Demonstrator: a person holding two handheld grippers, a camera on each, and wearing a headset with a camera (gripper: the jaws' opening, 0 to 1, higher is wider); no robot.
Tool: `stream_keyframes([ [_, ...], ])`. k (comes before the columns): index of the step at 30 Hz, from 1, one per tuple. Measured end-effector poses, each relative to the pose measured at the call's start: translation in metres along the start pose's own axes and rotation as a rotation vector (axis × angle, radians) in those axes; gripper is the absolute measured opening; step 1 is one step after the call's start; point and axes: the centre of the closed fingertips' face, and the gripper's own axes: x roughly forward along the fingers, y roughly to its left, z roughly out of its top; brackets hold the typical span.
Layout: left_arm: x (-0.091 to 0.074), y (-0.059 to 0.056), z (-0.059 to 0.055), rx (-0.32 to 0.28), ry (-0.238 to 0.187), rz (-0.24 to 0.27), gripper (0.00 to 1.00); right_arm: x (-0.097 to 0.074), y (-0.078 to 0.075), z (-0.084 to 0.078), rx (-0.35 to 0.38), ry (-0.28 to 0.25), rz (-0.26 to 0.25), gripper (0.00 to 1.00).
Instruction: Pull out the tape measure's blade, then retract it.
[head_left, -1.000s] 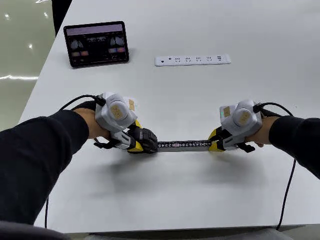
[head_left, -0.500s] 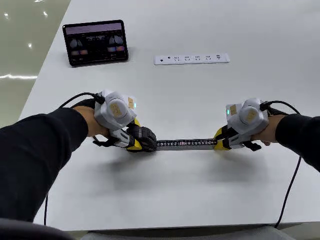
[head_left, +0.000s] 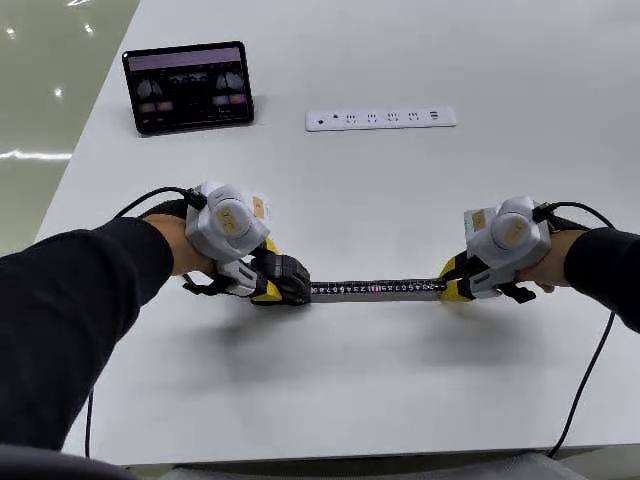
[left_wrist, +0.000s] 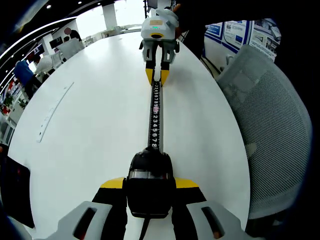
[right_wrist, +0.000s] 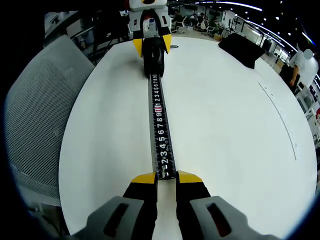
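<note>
A black tape measure case (head_left: 284, 278) (left_wrist: 149, 180) lies on the white table, held between the yellow-tipped jaws of my left gripper (head_left: 268, 285) (left_wrist: 149, 184). Its numbered blade (head_left: 375, 290) (left_wrist: 155, 117) (right_wrist: 161, 130) stretches flat across the table to my right gripper (head_left: 452, 290) (right_wrist: 165, 178), which is shut on the blade's end. In the right gripper view the case (right_wrist: 153, 54) sits at the far end with the left gripper (right_wrist: 152, 47) around it. The left gripper view has the right gripper (left_wrist: 157, 76) at the blade's far end.
A dark tablet (head_left: 189, 85) stands at the back left of the table (head_left: 400, 180). A white power strip (head_left: 381, 119) lies at the back centre. Cables trail from both grippers. A grey mesh chair (left_wrist: 270, 125) stands beside the table's edge.
My right gripper has moved to the right with the blade's end, so more blade is drawn out. The left gripper and case have stayed in place.
</note>
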Motion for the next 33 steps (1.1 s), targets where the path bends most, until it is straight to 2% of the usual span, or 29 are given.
stream_keyframes([
  [33, 0.0, 0.003, -0.001, -0.015, -0.013, 0.0, 0.3, -0.014, -0.006, -0.024, 0.017, 0.027, -0.019, 0.08],
])
